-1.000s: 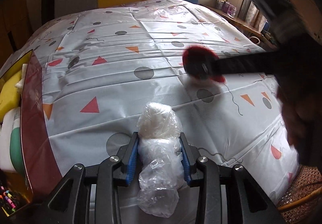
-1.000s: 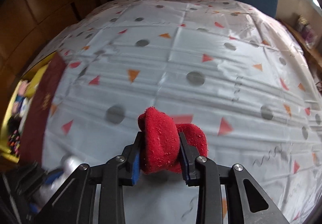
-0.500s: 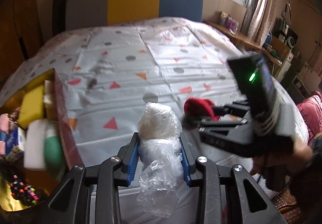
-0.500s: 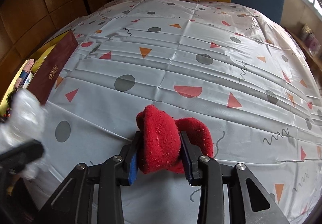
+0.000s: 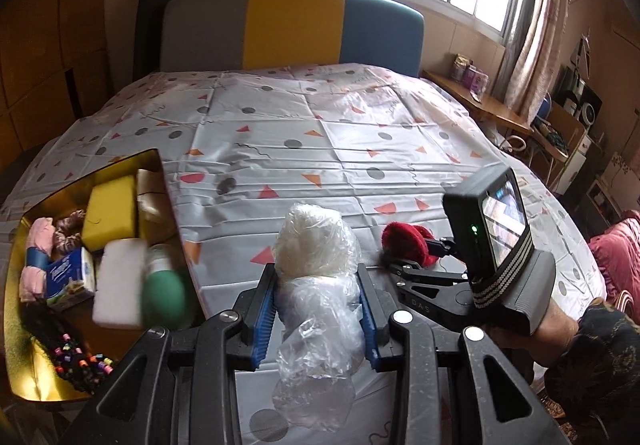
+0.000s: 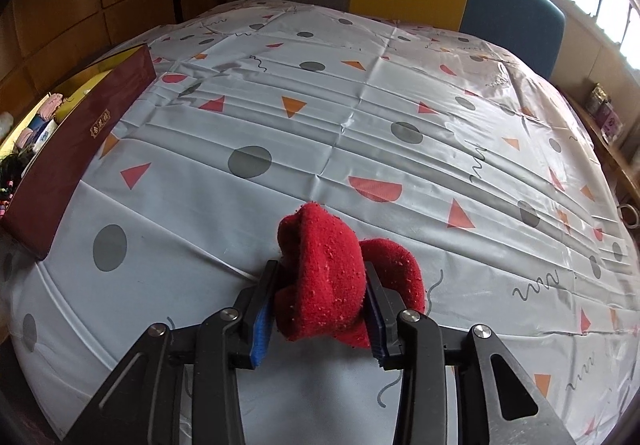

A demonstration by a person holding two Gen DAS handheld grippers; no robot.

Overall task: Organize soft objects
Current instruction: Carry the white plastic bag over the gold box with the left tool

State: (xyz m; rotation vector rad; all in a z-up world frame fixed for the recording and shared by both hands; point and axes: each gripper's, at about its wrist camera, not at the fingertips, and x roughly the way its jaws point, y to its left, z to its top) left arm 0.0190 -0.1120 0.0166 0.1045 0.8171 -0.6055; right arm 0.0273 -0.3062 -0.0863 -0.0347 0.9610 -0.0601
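My left gripper [image 5: 318, 281] is shut on a white fluffy bundle in a clear plastic bag [image 5: 314, 249], held above the near edge of the patterned table, just right of the box. My right gripper [image 6: 320, 289] is shut on a red fuzzy cloth [image 6: 324, 277], low over the tablecloth; it also shows in the left wrist view [image 5: 416, 245] with the red cloth [image 5: 404, 243] at its tips. A gold-lined box [image 5: 24, 325] with a maroon outer wall [image 6: 80, 141] at the table's left holds soft items: yellow sponge [image 5: 110, 217], white sponge [image 5: 120, 293], green ball [image 5: 164, 295], pink cloth [image 5: 36, 257].
The table wears a grey cloth with triangles and dots [image 6: 360, 117]. A chair with a grey, yellow and blue back [image 5: 294, 29] stands at the far side. A wooden shelf with jars [image 5: 476, 101] is at the right. Beaded black hair ties [image 5: 68, 349] lie in the box.
My left gripper has pulled back and up with the bag, bringing the box into view at the left. My right gripper has drawn back toward the near edge, still holding the red cloth.
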